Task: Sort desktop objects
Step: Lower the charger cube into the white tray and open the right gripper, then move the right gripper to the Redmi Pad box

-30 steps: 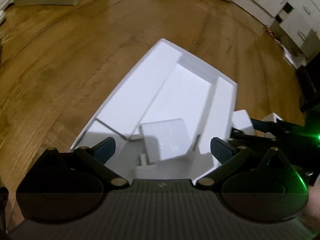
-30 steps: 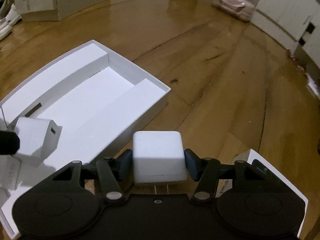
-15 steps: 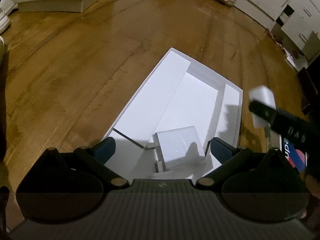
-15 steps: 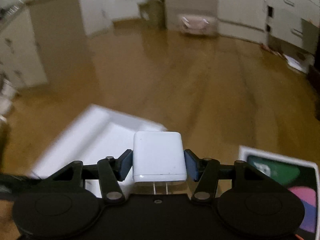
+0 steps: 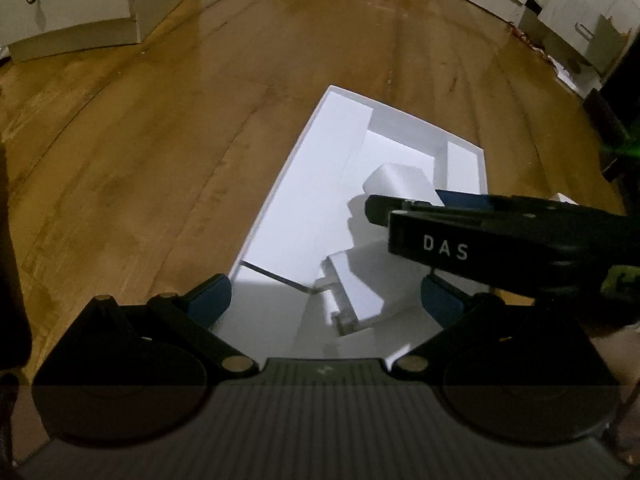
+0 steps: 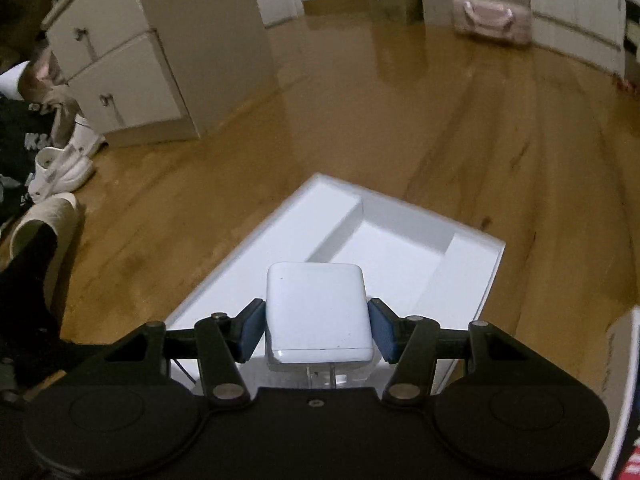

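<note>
Right gripper (image 6: 316, 330) jaws pinch the charger (image 6: 316, 312) over the tray (image 6: 472, 280); left gripper (image 5: 324, 300) jaws gape empty (lower centre); an early release could land it on the second charger (image 5: 360, 280)

- A home, by the look of it: glossy wood floor (image 6: 360, 128) running ahead of the claw.
- White cabinets (image 6: 120, 64) with knobs, ahead to its left.
- Shoes (image 6: 60, 168) on the floor, far left.
- A pink bag (image 6: 492, 20) far ahead, against white cupboards (image 5: 580, 12).
</note>
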A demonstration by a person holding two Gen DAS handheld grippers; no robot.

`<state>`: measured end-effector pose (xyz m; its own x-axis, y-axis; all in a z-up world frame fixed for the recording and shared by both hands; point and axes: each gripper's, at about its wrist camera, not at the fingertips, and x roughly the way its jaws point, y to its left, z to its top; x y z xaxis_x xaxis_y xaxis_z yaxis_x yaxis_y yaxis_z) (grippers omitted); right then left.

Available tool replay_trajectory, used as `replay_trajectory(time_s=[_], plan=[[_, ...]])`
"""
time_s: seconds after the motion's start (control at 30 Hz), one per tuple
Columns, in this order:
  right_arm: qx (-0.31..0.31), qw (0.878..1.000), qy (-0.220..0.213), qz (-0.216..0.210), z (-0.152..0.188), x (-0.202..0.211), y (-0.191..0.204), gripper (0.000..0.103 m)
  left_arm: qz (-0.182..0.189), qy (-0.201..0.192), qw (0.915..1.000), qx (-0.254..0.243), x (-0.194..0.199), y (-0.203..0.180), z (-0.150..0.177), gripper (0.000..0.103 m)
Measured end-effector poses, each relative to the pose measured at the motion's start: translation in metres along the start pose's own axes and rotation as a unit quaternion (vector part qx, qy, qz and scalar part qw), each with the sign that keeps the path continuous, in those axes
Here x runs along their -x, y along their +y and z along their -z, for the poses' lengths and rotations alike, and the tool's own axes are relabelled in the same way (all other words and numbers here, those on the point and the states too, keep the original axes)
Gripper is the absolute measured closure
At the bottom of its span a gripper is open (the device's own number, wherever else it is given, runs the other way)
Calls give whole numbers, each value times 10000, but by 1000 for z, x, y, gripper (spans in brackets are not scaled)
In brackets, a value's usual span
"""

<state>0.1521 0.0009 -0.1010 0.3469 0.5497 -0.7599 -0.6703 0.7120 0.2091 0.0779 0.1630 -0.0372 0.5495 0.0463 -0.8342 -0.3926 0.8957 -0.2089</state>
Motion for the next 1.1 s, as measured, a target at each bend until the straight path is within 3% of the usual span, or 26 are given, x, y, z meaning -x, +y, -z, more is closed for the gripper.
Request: replay_trajectory(time_s=[0.23,0.47,0.73,0.87,1.03,1.1], plan=[[-5,9998,-80,164,1,2,2,42,44,49,9999,122,-2,8,1,0],[-577,9966,-185,553,13,47,-14,40,17,101,9998,183,1,8,-1,0],[-1365,9848,413,987,29,73,-44,39,188,135,9997,-57,4,-13,1,0],[-1234,9840,643,1116,29,88,-44,39,241,146,9995,-164,8,-24,1,0],[-1288,9809,607,1328,28,104,-49,34,194,123,9995,-238,18,-35,1,0],[-1552,9795,536,1170,21,114,-54,34,230,48,9993,-275,26,-40,1,0]])
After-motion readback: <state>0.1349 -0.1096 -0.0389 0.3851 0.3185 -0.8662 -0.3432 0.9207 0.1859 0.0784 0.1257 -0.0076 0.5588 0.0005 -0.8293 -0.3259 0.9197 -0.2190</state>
